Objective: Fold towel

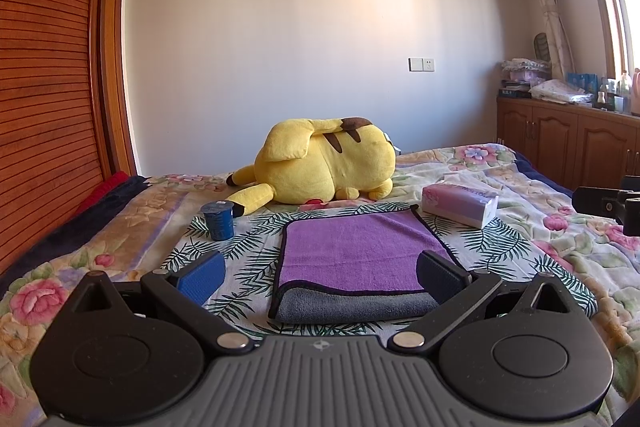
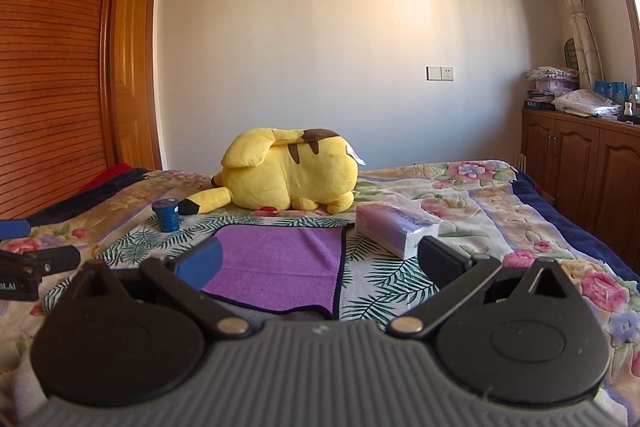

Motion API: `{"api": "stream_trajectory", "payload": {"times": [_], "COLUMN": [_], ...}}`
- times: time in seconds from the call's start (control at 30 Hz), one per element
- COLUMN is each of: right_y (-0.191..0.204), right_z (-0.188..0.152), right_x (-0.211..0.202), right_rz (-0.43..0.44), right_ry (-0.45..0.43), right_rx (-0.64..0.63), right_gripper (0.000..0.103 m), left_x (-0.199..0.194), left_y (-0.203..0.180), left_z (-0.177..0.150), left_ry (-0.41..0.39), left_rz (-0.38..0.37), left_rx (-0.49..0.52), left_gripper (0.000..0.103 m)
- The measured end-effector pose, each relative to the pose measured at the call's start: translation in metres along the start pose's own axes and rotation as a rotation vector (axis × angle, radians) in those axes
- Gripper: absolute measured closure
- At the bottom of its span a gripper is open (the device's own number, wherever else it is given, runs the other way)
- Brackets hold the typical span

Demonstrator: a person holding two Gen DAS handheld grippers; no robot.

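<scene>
Bed (image 1: 532,227) with floral cover. Yellow plush (image 1: 320,163) at frame centre, blue cup (image 1: 218,221) left of it, tissue box (image 1: 460,205) right; none lies between either tool and the towel.

Purple towel (image 1: 360,259) lies folded on the bed, grey underside showing at its near edge, lower centre. Left tool (image 1: 320,273) spread wide, empty, straddling the towel. Right tool (image 2: 320,259) likewise spread, empty; its body cuts off the towel's near edge.
</scene>
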State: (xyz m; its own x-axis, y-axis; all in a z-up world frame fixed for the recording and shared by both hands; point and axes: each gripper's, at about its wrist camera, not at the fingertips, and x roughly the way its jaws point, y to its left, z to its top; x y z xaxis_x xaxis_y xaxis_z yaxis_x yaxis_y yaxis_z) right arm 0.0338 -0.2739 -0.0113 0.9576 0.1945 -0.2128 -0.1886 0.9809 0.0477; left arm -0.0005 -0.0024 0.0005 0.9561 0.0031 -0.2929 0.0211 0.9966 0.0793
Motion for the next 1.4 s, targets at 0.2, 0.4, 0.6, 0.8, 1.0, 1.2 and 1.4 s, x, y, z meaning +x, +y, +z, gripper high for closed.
{"api": "stream_trajectory", "payload": {"times": [0.2,0.4,0.6,0.8,1.0,1.2,1.4], "right_y": [-0.001,0.0,0.001,0.006,0.001,-0.003,-0.004], "right_z": [-0.001,-0.004,-0.003,-0.003,-0.003,-0.003,-0.003], "right_x": [-0.001,0.002,0.012,0.018,0.029,0.041,0.05], "right_rz": [0.0,0.001,0.006,0.015,0.04,0.037,0.042], "right_ry": [0.001,0.025,0.056,0.071,0.099,0.124,0.14], "right_rx": [0.001,0.003,-0.004,-0.033,-0.014,0.004,-0.004], "right_gripper": [0.0,0.0,0.0,0.0,0.0,0.0,0.0], "left_x": [0.0,0.006,0.014,0.023,0.029,0.038,0.048], "left_y": [-0.004,-0.005,-0.005,-0.004,-0.003,-0.006,-0.006], "left_z": [-0.005,-0.011,-0.01,-0.01,-0.01,-0.009,-0.007], "left_ry": [0.008,0.044,0.084,0.118,0.145,0.162,0.169], "left_rz": [-0.003,-0.006,-0.012,-0.013,-0.029,-0.041,-0.045], "left_rx": [0.004,0.006,0.013,0.016,0.003,0.025,0.028], "left_gripper": [0.016,0.016,0.016,0.016,0.016,0.016,0.016]}}
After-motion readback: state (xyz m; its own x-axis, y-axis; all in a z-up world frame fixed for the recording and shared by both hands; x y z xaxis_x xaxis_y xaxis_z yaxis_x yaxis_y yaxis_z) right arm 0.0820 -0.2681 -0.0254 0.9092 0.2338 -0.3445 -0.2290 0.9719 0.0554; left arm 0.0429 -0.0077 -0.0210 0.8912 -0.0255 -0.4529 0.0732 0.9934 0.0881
